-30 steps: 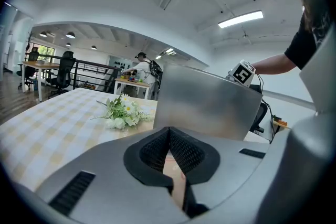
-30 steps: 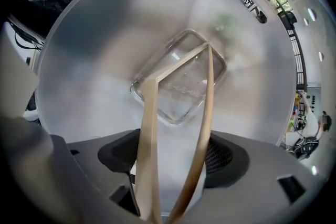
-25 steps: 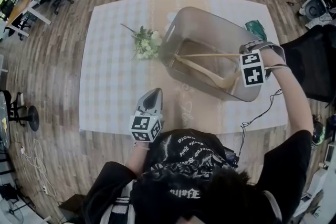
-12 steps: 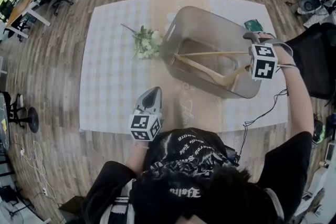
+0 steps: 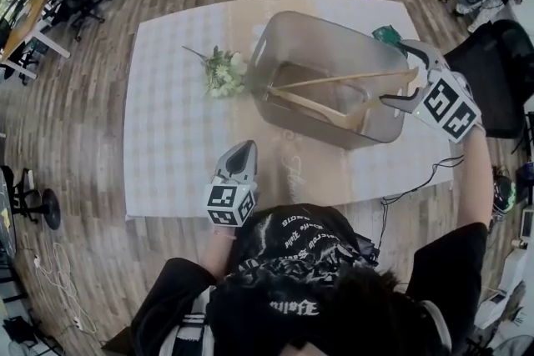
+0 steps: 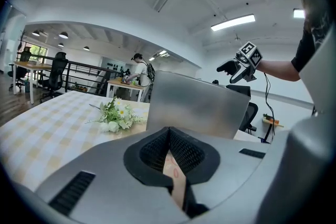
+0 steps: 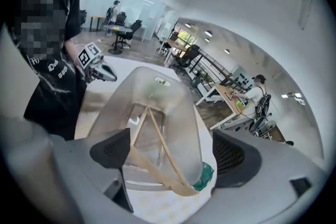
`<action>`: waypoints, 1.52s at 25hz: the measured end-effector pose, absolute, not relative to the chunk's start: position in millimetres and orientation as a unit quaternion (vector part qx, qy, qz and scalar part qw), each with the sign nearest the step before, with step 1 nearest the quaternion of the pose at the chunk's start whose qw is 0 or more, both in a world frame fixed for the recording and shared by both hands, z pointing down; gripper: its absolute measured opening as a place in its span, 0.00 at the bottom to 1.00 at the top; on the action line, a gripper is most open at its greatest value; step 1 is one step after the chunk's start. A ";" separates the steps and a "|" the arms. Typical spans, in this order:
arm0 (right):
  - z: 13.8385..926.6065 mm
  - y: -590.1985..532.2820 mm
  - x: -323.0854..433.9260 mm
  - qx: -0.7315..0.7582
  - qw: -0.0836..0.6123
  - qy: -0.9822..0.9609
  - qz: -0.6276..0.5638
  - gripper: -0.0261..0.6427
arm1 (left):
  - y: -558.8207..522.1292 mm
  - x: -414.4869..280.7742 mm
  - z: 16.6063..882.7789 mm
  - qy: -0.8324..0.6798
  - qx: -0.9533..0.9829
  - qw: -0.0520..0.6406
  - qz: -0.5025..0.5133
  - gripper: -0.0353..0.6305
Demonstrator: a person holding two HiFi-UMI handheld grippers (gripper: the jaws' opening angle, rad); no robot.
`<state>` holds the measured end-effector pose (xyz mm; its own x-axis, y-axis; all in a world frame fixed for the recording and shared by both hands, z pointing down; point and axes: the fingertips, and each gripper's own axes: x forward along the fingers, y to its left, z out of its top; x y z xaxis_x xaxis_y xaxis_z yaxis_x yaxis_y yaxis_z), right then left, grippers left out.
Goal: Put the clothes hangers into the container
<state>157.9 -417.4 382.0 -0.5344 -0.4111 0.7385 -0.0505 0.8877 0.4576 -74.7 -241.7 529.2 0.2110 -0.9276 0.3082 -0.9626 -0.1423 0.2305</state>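
Observation:
A wooden clothes hanger (image 5: 321,108) lies in the translucent grey container (image 5: 334,22), one end propped near the right rim. My right gripper (image 5: 403,77) hovers at that rim, jaws spread wide and pressing on nothing. In the right gripper view the hanger (image 7: 157,147) shows between the open pads (image 7: 110,149), clear of both, inside the container (image 7: 173,97). My left gripper (image 5: 239,162) rests shut and empty near the table's front edge; in the left gripper view its jaws (image 6: 169,149) meet, and the container (image 6: 199,105) stands ahead.
A small bunch of white flowers (image 5: 221,71) lies left of the container on the checked tablecloth (image 5: 167,137). A green object (image 5: 386,35) sits behind the container's right corner. Office chairs and desks stand around the table, and people are at desks far off.
My right gripper has opened, let go of the hanger and drawn back to the right of the container. The hanger's end now leans at the right rim. The left gripper has stayed put.

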 end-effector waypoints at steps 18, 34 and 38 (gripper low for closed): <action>353.3 -270.3 117.7 0.327 0.170 -0.925 -0.097 0.72 | -193.5 -60.9 493.2 -0.550 0.820 0.159 0.008 0.09; 477.3 -178.4 71.2 0.403 0.110 -0.907 0.061 0.63 | -141.4 -78.9 498.5 -0.505 0.847 0.167 0.002 0.09; 508.3 -165.1 65.2 0.410 0.143 -0.898 0.078 0.63 | -139.1 -83.9 498.0 -0.509 0.845 0.164 -0.001 0.09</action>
